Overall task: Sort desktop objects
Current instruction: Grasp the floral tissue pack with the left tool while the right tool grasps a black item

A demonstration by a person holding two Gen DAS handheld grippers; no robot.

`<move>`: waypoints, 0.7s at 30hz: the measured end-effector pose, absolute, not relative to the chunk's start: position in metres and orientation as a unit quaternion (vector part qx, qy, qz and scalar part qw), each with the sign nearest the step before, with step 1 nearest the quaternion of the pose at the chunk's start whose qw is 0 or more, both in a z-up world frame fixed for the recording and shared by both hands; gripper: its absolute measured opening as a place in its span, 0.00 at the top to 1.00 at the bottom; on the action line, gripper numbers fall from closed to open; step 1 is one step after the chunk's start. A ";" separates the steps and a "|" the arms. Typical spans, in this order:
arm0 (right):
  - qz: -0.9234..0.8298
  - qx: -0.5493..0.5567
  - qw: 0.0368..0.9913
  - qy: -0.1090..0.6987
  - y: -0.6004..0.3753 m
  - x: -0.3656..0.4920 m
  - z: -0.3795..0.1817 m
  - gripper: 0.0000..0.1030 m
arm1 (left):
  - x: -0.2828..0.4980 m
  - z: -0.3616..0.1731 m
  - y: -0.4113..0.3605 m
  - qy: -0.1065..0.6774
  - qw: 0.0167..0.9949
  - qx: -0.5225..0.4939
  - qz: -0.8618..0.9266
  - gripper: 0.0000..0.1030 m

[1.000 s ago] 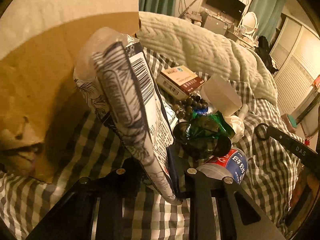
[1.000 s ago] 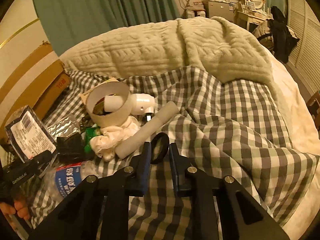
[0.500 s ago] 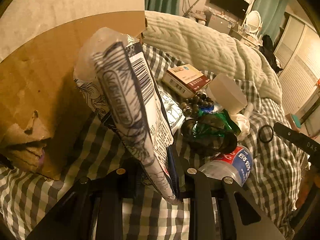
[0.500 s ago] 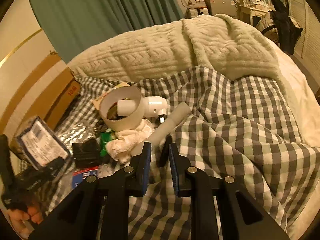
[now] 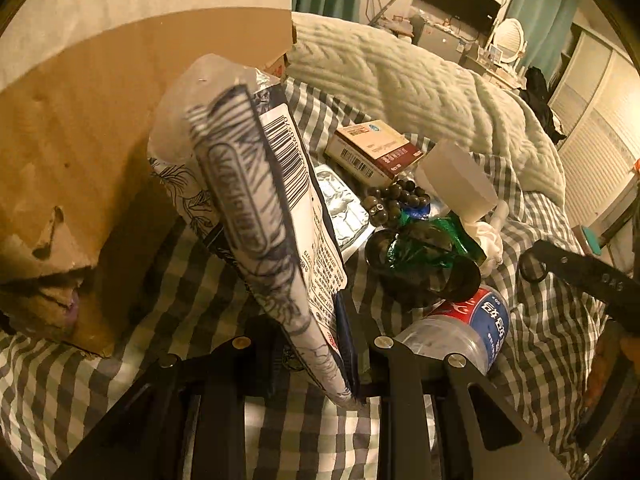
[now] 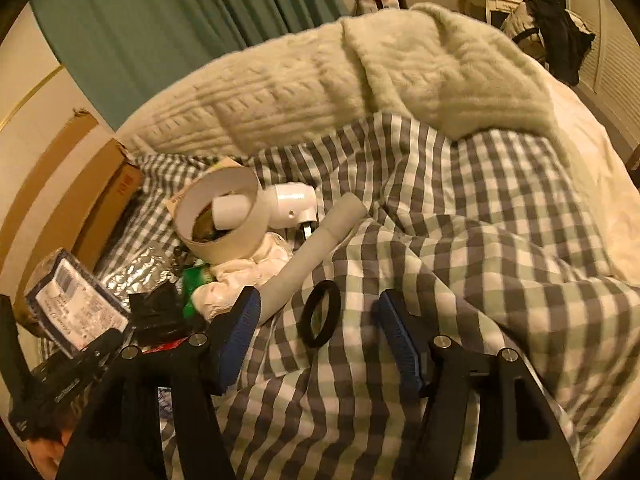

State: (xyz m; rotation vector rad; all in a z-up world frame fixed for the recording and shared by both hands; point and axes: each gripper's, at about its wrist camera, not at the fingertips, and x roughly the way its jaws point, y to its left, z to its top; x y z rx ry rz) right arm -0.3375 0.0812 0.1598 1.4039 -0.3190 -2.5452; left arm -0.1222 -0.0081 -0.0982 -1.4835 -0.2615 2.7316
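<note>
My left gripper (image 5: 316, 344) is shut on a white and dark blue snack packet (image 5: 256, 200) and holds it upright above the checked bedspread, beside a cardboard box (image 5: 80, 152). The packet also shows in the right wrist view (image 6: 76, 304). My right gripper (image 6: 320, 320) is open, with a black hair tie (image 6: 320, 314) lying flat on the bedspread between its fingers. A pile lies between the grippers: a water bottle (image 5: 464, 328), a green and black wrapper (image 5: 424, 248), dark beads (image 5: 396, 200), a red and white box (image 5: 372, 150), a white tape roll (image 6: 220, 216).
A white tube (image 6: 316, 244), a white plug (image 6: 292, 204), crumpled white tissue (image 6: 244, 280) and a foil blister sheet (image 5: 340, 208) lie in the pile. A cream knitted blanket (image 6: 360, 76) covers the far bed. The checked bedspread (image 6: 460, 220) spreads to the right.
My right gripper opened and let go of the black hair tie, which now lies on the bedspread. My left gripper kept the packet and moved slightly back from the box.
</note>
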 end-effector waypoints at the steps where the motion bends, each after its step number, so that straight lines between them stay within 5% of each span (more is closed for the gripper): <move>1: -0.866 0.479 0.107 -0.100 0.079 -0.339 0.158 0.44 | -0.122 -0.098 -0.008 -0.085 0.011 -0.476 0.875 0.76; 3: -0.868 0.479 0.105 -0.074 0.073 -0.340 0.157 0.83 | -0.122 -0.098 -0.007 -0.084 0.011 -0.475 0.876 0.76; 4: -0.870 0.477 0.103 -0.066 0.072 -0.340 0.157 0.94 | -0.121 -0.098 -0.007 -0.083 0.011 -0.475 0.876 0.76; 21: -0.893 0.420 0.158 -0.039 0.075 -0.295 0.241 0.96 | -0.101 -0.022 -0.006 -0.049 0.087 -0.400 0.911 0.76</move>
